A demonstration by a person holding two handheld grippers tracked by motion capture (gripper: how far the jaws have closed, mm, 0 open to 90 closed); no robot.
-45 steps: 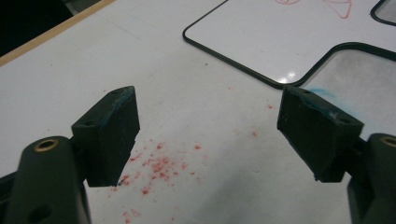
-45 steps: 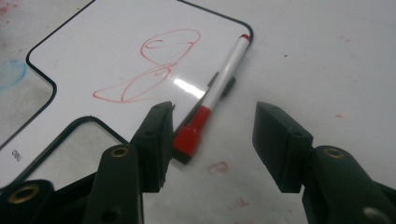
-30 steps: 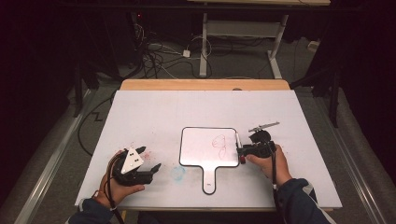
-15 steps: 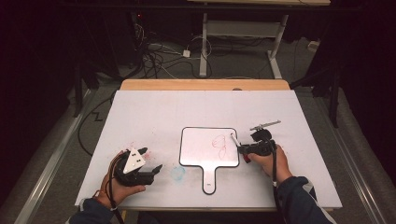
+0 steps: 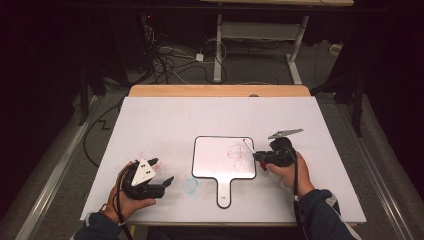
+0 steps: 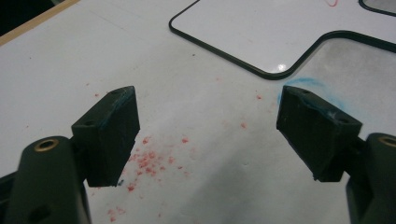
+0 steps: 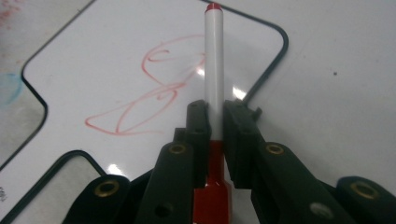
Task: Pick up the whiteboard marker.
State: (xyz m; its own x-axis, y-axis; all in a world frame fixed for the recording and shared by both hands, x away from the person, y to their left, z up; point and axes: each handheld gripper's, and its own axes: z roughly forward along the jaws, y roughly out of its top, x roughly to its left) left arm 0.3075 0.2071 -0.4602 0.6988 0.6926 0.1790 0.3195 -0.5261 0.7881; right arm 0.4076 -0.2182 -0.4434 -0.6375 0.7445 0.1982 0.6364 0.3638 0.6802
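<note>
right gripper view: right hand-held gripper (image 7: 214, 122) clamped on smooth cylindrical white marker (image 7: 214, 56), glossy round-cornered whiteboard (image 7: 93, 74) beneath

Our right gripper (image 7: 214, 121) has just been closing its jaws, and we now clamp the red marker (image 7: 214, 60) between them. The marker's far end sits over the whiteboard (image 5: 215, 155).

Glossy whiteboard (image 5: 220, 157), smooth plastic marker (image 7: 214, 70), matt black claw (image 6: 208, 126)
</note>
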